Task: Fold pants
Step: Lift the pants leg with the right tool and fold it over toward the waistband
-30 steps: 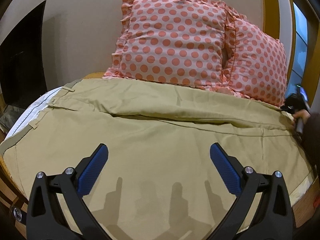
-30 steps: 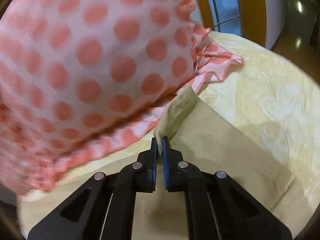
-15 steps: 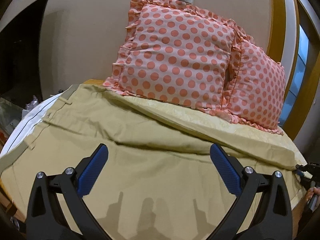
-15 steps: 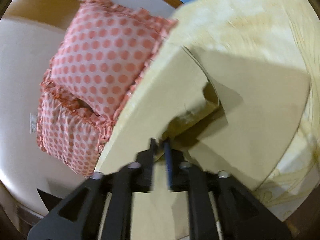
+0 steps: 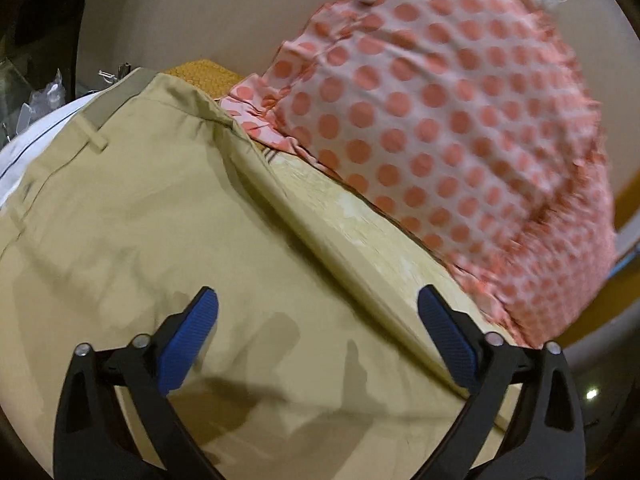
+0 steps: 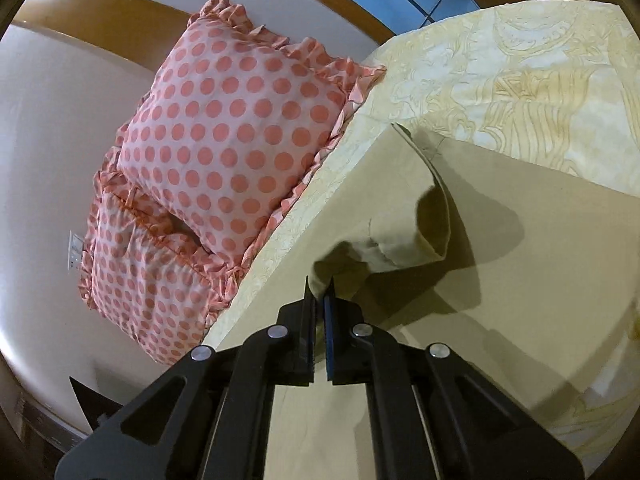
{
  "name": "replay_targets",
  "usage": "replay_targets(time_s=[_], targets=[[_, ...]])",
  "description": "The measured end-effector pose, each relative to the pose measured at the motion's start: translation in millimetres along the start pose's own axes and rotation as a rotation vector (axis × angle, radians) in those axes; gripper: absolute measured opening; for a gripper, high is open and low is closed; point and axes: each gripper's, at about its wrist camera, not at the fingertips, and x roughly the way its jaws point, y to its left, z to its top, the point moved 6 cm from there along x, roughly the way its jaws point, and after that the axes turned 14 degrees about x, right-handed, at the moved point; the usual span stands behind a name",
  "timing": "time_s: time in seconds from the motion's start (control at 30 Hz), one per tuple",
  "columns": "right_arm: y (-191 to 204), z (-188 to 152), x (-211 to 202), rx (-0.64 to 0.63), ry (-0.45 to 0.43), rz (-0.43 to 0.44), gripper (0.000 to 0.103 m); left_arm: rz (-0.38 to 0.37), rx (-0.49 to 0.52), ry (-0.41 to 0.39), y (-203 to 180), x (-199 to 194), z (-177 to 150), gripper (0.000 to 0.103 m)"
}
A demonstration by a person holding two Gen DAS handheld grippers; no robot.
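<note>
Khaki pants (image 5: pixel 168 232) lie spread on the bed, waistband with belt loops at the upper left of the left wrist view. My left gripper (image 5: pixel 318 316) is open and empty, hovering just above the pants. In the right wrist view my right gripper (image 6: pixel 319 300) is shut on the hem of a pant leg (image 6: pixel 404 224), which is lifted and curls open above the other leg (image 6: pixel 520 280).
Two pink polka-dot pillows (image 5: pixel 460 120) stand against the wall at the head of the bed; they also show in the right wrist view (image 6: pixel 224 140). A pale yellow patterned bedspread (image 6: pixel 520 76) lies under the pants. A white cloth (image 5: pixel 24 152) lies at the left bed edge.
My right gripper has carried the pant-leg hem away from the pillows and lifted it over the other leg. My left gripper has tilted and moved closer to the waistband and pillows, still open.
</note>
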Motion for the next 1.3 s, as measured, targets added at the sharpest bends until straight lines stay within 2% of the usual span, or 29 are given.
replay_targets(time_s=[0.1, 0.13, 0.17, 0.2, 0.23, 0.27, 0.33, 0.47, 0.53, 0.63, 0.77, 0.87, 0.9, 0.93, 0.97, 1.0, 1.03, 1.07, 1.13, 1.2, 1.27, 1.3], targets=[[0.9, 1.5, 1.9, -0.003, 0.001, -0.003, 0.004, 0.096, 0.029, 0.065, 4.9, 37.8, 19.8, 0.084], [1.1, 2.2, 2.9, -0.004, 0.002, -0.004, 0.004, 0.123, 0.026, 0.086, 7.8, 49.1, 23.9, 0.074], [1.3, 2.9, 3.9, -0.004, 0.002, -0.005, 0.004, 0.146, 0.018, 0.113, 12.3, 61.1, 26.6, 0.057], [2.3, 4.3, 4.8, -0.002, 0.004, -0.001, 0.004, 0.158, 0.000, 0.153, 18.6, 73.3, 26.8, 0.044], [5.2, 6.2, 5.2, -0.005, 0.006, 0.007, 0.004, 0.138, -0.016, 0.172, 23.8, 79.6, 26.3, 0.013], [8.3, 7.2, 5.2, -0.012, 0.006, 0.010, 0.004, 0.115, -0.039, 0.165, 27.8, 78.5, 24.8, 0.006], [20.1, 11.8, -1.7, -0.038, -0.007, 0.034, 0.004, 0.096, -0.051, 0.116, 26.5, 59.9, 20.6, 0.004], [35.6, 20.7, -33.2, -0.084, -0.069, 0.074, 0.004, 0.065, 0.031, -0.013, 15.7, -25.4, -1.3, 0.004], [32.2, 21.8, -46.1, -0.092, -0.094, 0.064, 0.004, 0.039, 0.057, -0.075, 14.0, -80.6, -29.7, 0.005], [10.3, 18.2, -60.9, -0.077, -0.108, 0.022, 0.004, 0.034, 0.062, -0.091, 21.6, -136.8, -92.5, 0.006], [-25.5, 10.2, -68.8, -0.026, -0.107, -0.053, 0.004, 0.040, -0.030, -0.036, 48.3, -154.7, -173.0, 0.005], [-43.8, 5.8, -77.0, -0.030, -0.120, -0.099, 0.004, 0.024, -0.085, 0.004, 59.7, -144.3, -205.4, 0.006], [-46.8, 4.5, -80.2, -0.036, -0.123, -0.116, 0.005, 0.008, -0.095, -0.019, 62.8, -145.0, -210.6, 0.007], [-47.9, 3.9, -84.1, -0.036, -0.132, -0.121, 0.012, 0.001, -0.092, -0.035, 61.4, -146.5, -212.9, 0.008], [-49.2, 4.0, -89.6, -0.033, -0.150, -0.133, 0.020, 0.004, -0.086, -0.041, 60.8, -148.4, -214.7, 0.012], [-50.0, 5.2, -99.5, -0.035, -0.193, -0.143, 0.045, 0.013, -0.069, -0.060, 58.2, -153.3, -214.8, 0.018], [-50.2, 6.3, -110.6, -0.044, -0.253, -0.150, 0.066, 0.035, -0.048, -0.086, 56.3, -158.8, -214.7, 0.035], [-51.3, 7.2, -117.9, -0.054, -0.294, -0.161, 0.068, 0.054, -0.035, -0.103, 55.0, -161.6, -214.9, 0.052], [-53.3, 9.2, -123.8, -0.083, -0.334, -0.193, 0.068, 0.074, -0.010, -0.142, 53.7, -170.3, -215.4, 0.058], [-59.9, 9.1, -116.3, -0.076, -0.307, -0.207, 0.067, 0.069, 0.001, -0.154, 53.1, -172.0, -216.6, 0.063], [-56.8, 4.6, -112.5, -0.113, -0.317, -0.213, 0.064, 0.058, -0.003, -0.162, 54.4, -171.8, -218.1, 0.064], [-54.1, -0.9, -106.2, -0.130, -0.294, -0.201, 0.059, 0.055, -0.004, -0.165, 54.0, -171.5, -217.8, 0.065]])
